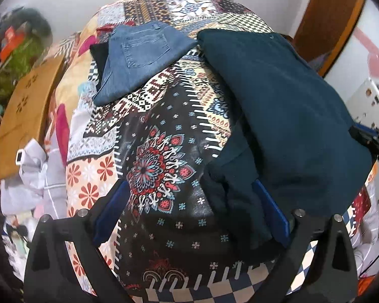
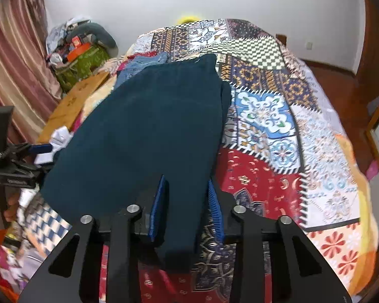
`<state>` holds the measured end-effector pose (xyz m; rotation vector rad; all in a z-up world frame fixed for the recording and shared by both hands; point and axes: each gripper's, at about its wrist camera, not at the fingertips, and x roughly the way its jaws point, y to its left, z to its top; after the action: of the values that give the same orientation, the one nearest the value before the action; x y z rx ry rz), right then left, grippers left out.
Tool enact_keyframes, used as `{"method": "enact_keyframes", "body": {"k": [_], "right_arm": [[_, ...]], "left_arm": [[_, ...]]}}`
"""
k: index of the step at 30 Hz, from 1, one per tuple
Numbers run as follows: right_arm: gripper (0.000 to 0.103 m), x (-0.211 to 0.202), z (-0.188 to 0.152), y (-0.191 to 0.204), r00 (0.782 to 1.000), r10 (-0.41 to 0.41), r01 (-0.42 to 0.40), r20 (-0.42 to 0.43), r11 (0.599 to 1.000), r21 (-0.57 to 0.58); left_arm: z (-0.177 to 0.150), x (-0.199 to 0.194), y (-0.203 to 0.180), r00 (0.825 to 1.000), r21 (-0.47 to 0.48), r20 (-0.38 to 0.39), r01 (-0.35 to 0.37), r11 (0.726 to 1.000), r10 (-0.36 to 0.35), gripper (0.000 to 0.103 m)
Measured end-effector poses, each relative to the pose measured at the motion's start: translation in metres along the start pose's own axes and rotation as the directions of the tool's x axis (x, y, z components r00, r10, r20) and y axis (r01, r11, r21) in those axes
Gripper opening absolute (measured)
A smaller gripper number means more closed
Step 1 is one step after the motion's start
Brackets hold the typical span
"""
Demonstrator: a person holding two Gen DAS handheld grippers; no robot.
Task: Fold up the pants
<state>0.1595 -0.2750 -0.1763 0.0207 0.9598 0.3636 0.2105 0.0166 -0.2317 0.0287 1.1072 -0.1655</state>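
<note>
**Teal pants folded on the patchwork bed, both grippers at the near end**

Nearest the right wrist camera, the right gripper [image 2: 187, 209] has its blue-padded fingers [image 2: 157, 212] set a narrow gap apart, with the near end of the dark teal pants [image 2: 149, 131] lying between them; the pads flank the cloth, but whether they pinch it cannot be told. In the left wrist view, the left gripper [image 1: 189, 217] stands with its jaws spread wide over the bedspread, holding nothing; its right finger [image 1: 271, 212] lies along the bunched left edge of the dark teal pants [image 1: 290, 106], the other finger over bare bedspread.

The pants lie flat in a folded stack on the patchwork bedspread [image 2: 278, 116], running from the near edge of the bed towards its far end. The left gripper [image 2: 15, 169] shows at the pants' left side in the right wrist view.

Further on, folded blue jeans [image 1: 136, 58] rest near the bed's far left corner, back pocket up, just beside the far end of the teal pants. Left of the bed stand a brown cardboard box [image 1: 25, 116] and a heap of clutter [image 2: 83, 48] against the wall.
</note>
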Motion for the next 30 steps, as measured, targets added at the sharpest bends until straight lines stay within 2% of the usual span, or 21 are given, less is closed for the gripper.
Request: {"method": "enact_keyframes", "body": {"k": [5, 8, 9, 14, 16, 18, 22, 25, 30], "right_arm": [[0.025, -0.006, 0.006, -0.006, 0.999, 0.000, -0.002, -0.046, 0.999, -0.050], [0.026, -0.012, 0.013, -0.009, 0.999, -0.009, 0.005, -0.046, 0.997, -0.073], [0.026, -0.013, 0.014, -0.009, 0.999, -0.014, 0.011, -0.042, 0.997, -0.078], [0.027, -0.010, 0.036, -0.014, 1.000, -0.020, 0.020, -0.002, 0.996, -0.085], [0.034, -0.006, 0.048, -0.017, 1.000, -0.018, 0.019, 0.018, 0.997, -0.071], [0.039, 0.000, 0.062, -0.021, 0.999, -0.001, 0.004, 0.038, 0.999, -0.054], [0.040, 0.022, 0.096, -0.030, 0.999, 0.018, -0.017, 0.043, 1.000, -0.025], [0.040, 0.040, 0.114, -0.033, 0.999, 0.027, -0.026, 0.037, 0.999, -0.030], [0.040, 0.086, 0.139, -0.038, 0.996, 0.085, -0.086, -0.030, 0.996, -0.029]], "left_arm": [[0.005, -0.016, 0.004, 0.997, 0.054, 0.029, -0.067, 0.996, 0.065, 0.099], [0.014, -0.024, 0.014, 0.979, 0.072, 0.059, -0.200, 0.977, 0.196, 0.097], [0.017, -0.025, 0.019, 0.977, 0.065, 0.058, -0.210, 0.976, 0.206, 0.097], [0.049, -0.025, 0.033, 0.987, -0.003, 0.075, -0.141, 0.990, 0.141, 0.096], [0.067, -0.023, 0.027, 0.989, -0.008, 0.097, -0.113, 0.994, 0.114, 0.096], [0.088, -0.017, 0.017, 0.991, 0.002, 0.110, -0.076, 0.997, 0.075, 0.096], [0.127, 0.001, -0.006, 0.992, 0.049, 0.124, -0.032, 0.998, 0.026, 0.096], [0.154, 0.021, -0.024, 0.993, 0.089, 0.114, -0.030, 0.996, 0.020, 0.096], [0.186, 0.064, -0.041, 0.998, 0.127, 0.063, -0.015, 0.992, 0.007, 0.096]]}}
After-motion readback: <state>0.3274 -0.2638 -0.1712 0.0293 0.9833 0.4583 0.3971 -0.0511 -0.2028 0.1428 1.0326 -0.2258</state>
